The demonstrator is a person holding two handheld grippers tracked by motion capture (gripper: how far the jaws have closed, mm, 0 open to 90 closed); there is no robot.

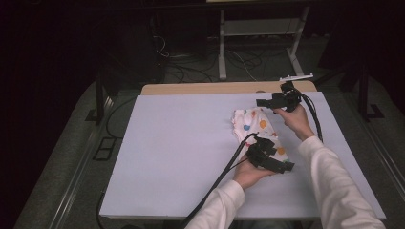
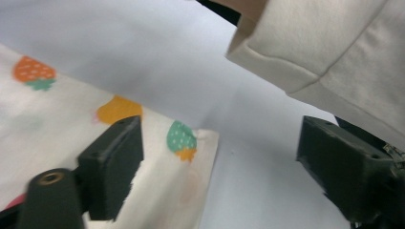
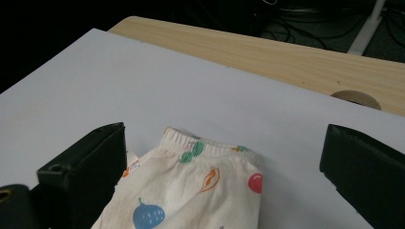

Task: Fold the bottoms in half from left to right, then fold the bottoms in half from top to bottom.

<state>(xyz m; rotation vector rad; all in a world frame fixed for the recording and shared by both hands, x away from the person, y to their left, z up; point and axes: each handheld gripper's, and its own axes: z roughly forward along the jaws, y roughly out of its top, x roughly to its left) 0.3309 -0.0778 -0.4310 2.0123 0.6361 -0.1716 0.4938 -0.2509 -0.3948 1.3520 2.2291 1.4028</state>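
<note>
Table (image 1: 181,157) first: big pale sheet over a wood top, wood strip showing along the far edge (image 3: 267,52). You've got lots of bare surface on your left, roughly two thirds of the sheet, nothing on it. Right side is tighter: your forearms come in from the near edge at bottom right, and the right edge of the sheet isn't far past your right sleeve (image 1: 334,186). Floor beyond the far edge has cables and a white frame, well apart from the work.

Garment (image 1: 255,129): small cream piece w/ fruit print, lying flat-ish on the sheet, right of centre, closer to the far edge than the near one. Ribbed hem (image 3: 205,143) points toward the far edge in the right gripper view; a corner (image 2: 207,138) sits on bare sheet in the left gripper view.

Left gripper (image 1: 267,157): at the garment's near end, jaws spread wide. No pad pressing the cloth. One jaw is over the print, the other over bare sheet beside the corner.

Right gripper (image 1: 274,102): at the garment's far right end, jaws also wide apart, holding nothing, w/ the hem lying between them on the sheet.
</note>
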